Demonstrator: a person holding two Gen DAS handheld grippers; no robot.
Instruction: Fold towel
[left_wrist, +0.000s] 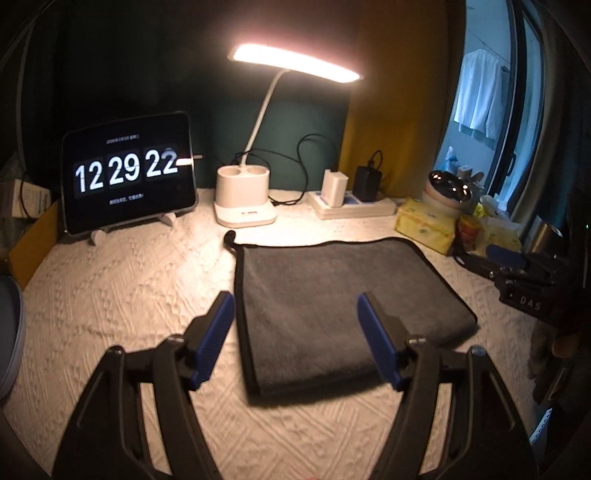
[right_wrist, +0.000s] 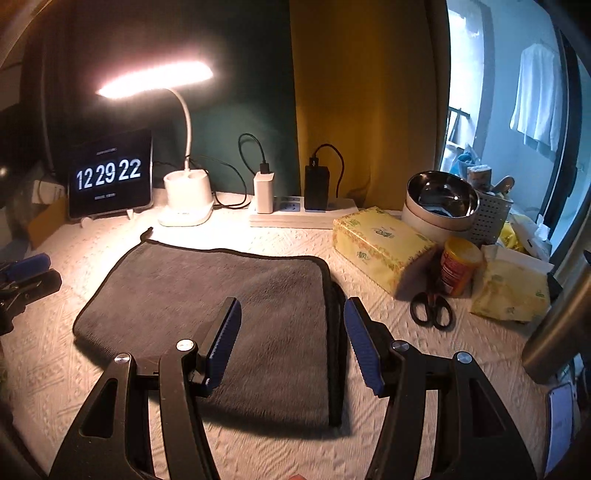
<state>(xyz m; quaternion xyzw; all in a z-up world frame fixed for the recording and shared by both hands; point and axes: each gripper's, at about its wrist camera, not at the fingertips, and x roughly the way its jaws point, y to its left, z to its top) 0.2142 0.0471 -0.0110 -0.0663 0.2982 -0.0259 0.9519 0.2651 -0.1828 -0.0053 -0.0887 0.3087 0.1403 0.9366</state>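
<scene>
- Dark grey microfibre towel with black piped edging lies flat on the cream textured tablecloth, in front of the lit white desk lamp; stacked edges along its right side tell me it is already folded over at least once.
- My left gripper hovers over the towel's near left part, fingers spread, holding nothing.
- My right gripper straddles the layered right edge, also spread and empty.
- I judge I'm between folds: next I must pinch all the layers at the near corners together, or the stack will slip apart.
- Black-handled scissors and a yellow tissue box sit just beside the right edge.
</scene>
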